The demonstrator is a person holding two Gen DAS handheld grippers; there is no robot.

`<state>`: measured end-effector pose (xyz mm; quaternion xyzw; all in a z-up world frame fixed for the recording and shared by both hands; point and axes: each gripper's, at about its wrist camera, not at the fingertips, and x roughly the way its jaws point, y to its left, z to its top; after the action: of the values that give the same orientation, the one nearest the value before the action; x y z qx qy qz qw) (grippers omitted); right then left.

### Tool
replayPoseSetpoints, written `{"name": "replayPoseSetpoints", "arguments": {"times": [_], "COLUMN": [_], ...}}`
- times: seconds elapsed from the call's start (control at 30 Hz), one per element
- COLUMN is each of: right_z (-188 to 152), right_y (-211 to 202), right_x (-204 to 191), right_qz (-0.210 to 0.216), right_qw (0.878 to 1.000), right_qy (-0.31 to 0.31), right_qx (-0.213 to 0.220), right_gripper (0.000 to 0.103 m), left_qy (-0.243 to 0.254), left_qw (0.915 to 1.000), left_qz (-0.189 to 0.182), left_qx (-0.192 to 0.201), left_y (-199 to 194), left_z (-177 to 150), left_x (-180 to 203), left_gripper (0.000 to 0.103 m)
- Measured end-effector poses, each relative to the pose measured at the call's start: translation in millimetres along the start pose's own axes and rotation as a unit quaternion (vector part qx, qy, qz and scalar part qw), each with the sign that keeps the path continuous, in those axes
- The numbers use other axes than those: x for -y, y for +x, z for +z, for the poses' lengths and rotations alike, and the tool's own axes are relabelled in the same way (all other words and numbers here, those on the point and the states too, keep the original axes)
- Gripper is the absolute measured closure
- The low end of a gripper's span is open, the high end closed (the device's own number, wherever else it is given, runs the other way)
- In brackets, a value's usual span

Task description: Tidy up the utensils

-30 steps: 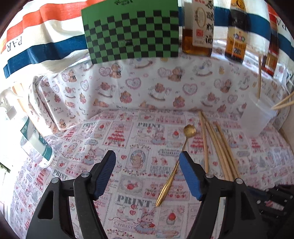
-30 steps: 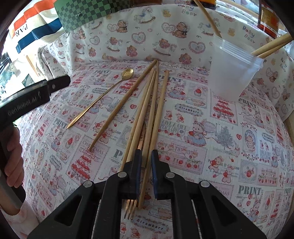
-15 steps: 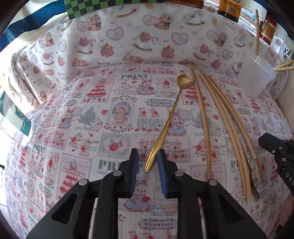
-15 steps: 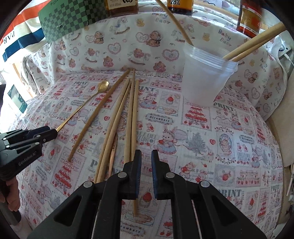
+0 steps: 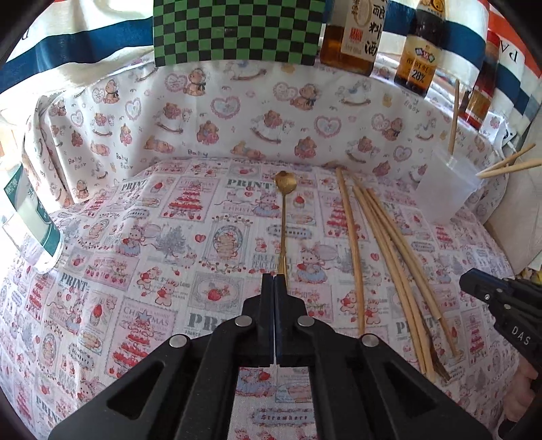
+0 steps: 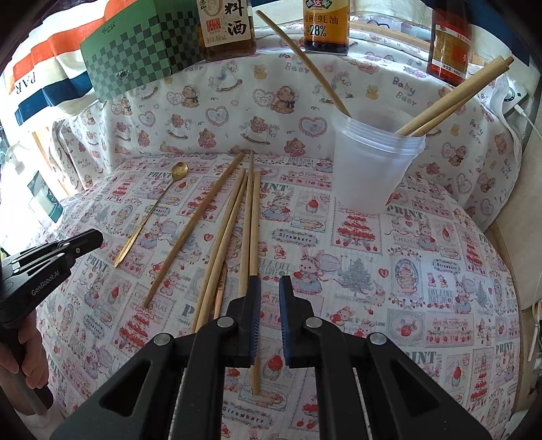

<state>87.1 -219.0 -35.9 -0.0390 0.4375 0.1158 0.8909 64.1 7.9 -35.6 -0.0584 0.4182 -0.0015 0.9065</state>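
The spoon [image 5: 284,216] was laid flat left of the chopsticks [image 5: 386,250], bowl pointing away toward the backdrop. Left fingers [image 5: 267,287] were pressed together beside its handle tip; right fingers [image 6: 253,298] were held slightly apart over one chopstick.

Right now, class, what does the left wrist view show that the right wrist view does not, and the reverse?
Left wrist only: the left gripper from behind, jaws shut, the spoon handle just beside them, and the right gripper from the side.
Right wrist only: the right gripper from behind, slightly open, one chopstick passing under a finger, the left gripper from the side, and a white cable.
Both: spoon, loose chopsticks, cup holding chopsticks, checkered box, bottles.
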Motion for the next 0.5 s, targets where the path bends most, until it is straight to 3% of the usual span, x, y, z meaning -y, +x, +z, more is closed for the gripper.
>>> {"name": "replayPoseSetpoints", "arguments": {"times": [0.07, 0.17, 0.27, 0.33, 0.4, 0.5], "right_z": [0, 0, -1, 0, 1, 5], "right_y": [0, 1, 1, 0, 0, 1], "right_x": [1, 0, -2, -1, 2, 13], "right_qz": [0.000, 0.000, 0.002, 0.007, 0.002, -0.015], "right_qw": [1.000, 1.000, 1.000, 1.000, 1.000, 0.999], "right_qy": [0.002, 0.000, -0.003, -0.002, 0.001, 0.018], "right_qx": [0.000, 0.000, 0.002, 0.007, 0.017, 0.027], "right_gripper": [0.093, 0.093, 0.093, 0.093, 0.093, 0.093], "left_qy": [-0.011, -0.005, 0.004, 0.005, 0.006, 0.016], "left_qw": [0.9999, 0.9998, 0.9997, 0.9998, 0.9998, 0.9991], "left_qz": [-0.008, 0.019, 0.022, 0.016, 0.018, 0.038], "left_qx": [0.003, 0.000, 0.002, 0.007, 0.005, 0.008], "left_y": [-1, 3, 7, 9, 13, 27], "left_z": [1, 1, -1, 3, 15, 43], "left_x": [-4, -5, -1, 2, 6, 13], "left_gripper": [0.103, 0.103, 0.103, 0.089, 0.057, 0.048]}}
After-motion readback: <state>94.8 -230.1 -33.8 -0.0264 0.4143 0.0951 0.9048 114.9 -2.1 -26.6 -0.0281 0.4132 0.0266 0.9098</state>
